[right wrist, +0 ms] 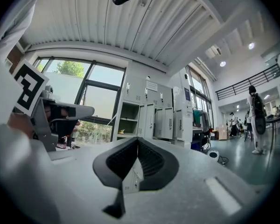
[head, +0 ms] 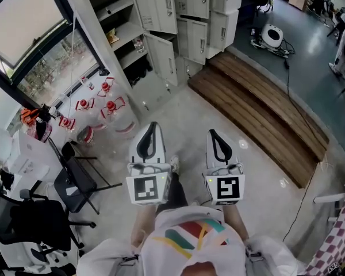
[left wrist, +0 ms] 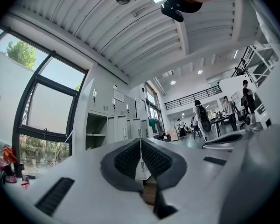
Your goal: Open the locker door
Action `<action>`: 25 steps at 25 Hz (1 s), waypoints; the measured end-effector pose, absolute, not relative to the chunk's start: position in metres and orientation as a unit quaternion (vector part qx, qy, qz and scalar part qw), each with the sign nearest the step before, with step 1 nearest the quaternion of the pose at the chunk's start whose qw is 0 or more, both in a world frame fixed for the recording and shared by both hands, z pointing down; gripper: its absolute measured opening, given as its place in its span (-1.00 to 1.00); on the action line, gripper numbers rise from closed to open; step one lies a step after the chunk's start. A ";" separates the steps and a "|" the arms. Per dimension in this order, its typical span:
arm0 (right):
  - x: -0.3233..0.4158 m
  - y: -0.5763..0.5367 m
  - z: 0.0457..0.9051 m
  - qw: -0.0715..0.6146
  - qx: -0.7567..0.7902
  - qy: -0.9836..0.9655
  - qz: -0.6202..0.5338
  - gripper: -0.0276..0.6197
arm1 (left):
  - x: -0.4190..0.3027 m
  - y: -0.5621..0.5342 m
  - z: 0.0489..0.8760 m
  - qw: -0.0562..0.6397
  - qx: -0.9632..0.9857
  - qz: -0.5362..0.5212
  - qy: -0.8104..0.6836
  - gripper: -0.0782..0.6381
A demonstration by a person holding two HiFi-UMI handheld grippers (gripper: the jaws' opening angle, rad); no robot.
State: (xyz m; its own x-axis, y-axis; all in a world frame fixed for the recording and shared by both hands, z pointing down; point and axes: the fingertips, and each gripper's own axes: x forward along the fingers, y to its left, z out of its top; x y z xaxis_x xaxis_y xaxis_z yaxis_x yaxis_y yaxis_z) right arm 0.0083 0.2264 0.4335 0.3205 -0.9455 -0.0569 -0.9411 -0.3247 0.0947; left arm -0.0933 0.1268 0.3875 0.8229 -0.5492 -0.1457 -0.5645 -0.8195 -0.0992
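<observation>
A: Where does the head view sit?
B: Above the person [head: 190,243], facing steeply down at the floor [head: 184,108]. The left gripper [head: 153,125] and right gripper [head: 213,133] are close below, the lockers [head: 190,16] farther ahead.
A: And the gripper views?
B: Each looks low along its own jaws, tilted up toward the ceiling [left wrist: 98,36]. All three views share the lockers and the window [head: 29,27].

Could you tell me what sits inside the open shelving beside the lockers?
On a middle shelf of the open shelving lies a small yellowish item; the bottom bay is too dark to read.
</observation>
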 end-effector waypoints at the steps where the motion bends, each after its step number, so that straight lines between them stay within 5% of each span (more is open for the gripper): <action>1: 0.014 0.222 0.433 0.024 0.815 -0.577 -0.056 -0.90 | -0.086 0.120 0.389 0.065 -0.953 0.057 0.289 -0.73; 9: 0.071 0.150 0.427 0.029 0.820 -0.566 -0.080 -0.90 | -0.019 0.030 0.386 0.028 -0.956 0.093 0.276 -0.73; 25: 0.158 -0.138 0.375 0.020 0.775 -0.623 -0.103 -0.90 | 0.074 -0.228 0.337 0.074 -0.947 0.107 0.295 -0.73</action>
